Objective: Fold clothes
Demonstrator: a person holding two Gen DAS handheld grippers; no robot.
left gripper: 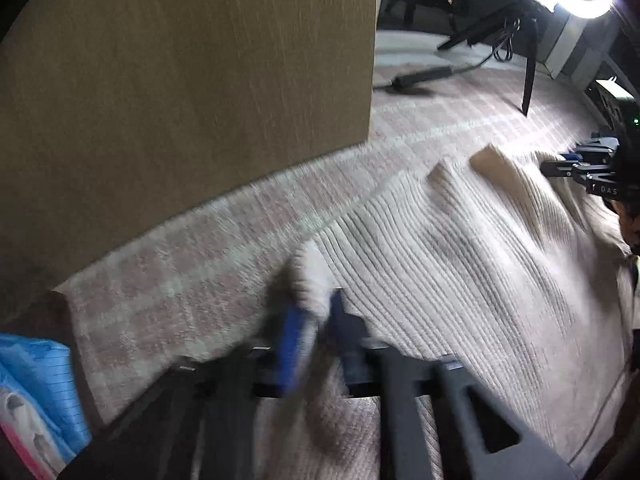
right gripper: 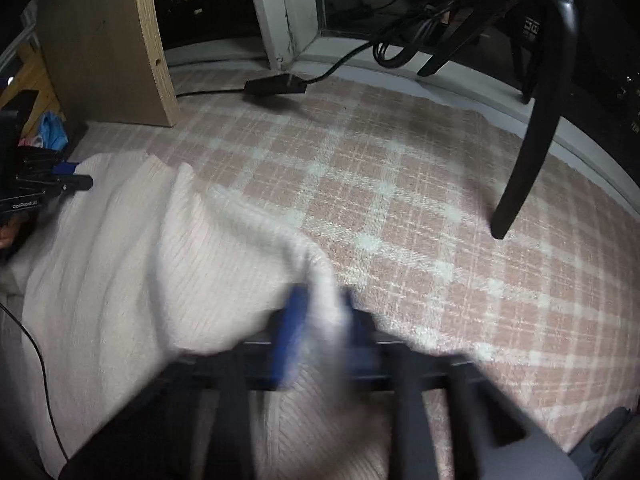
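A cream ribbed knit sweater (left gripper: 460, 248) hangs stretched between my two grippers above a pink plaid rug (left gripper: 200, 280). My left gripper (left gripper: 316, 312) is shut on one edge of the sweater, cloth pinched between its blue pads. My right gripper (right gripper: 320, 312) is shut on the other edge of the sweater (right gripper: 140, 260). The right gripper also shows at the right edge of the left wrist view (left gripper: 560, 168), and the left gripper at the left edge of the right wrist view (right gripper: 76, 176). Both views are motion-blurred.
A wooden cabinet panel (left gripper: 192, 80) stands to the left on the rug (right gripper: 400, 208). A black power adapter with cable (right gripper: 276, 86) lies near the window sill. A black chair leg (right gripper: 528, 152) stands at the right. Blue and pink items (left gripper: 32, 400) lie at the far left.
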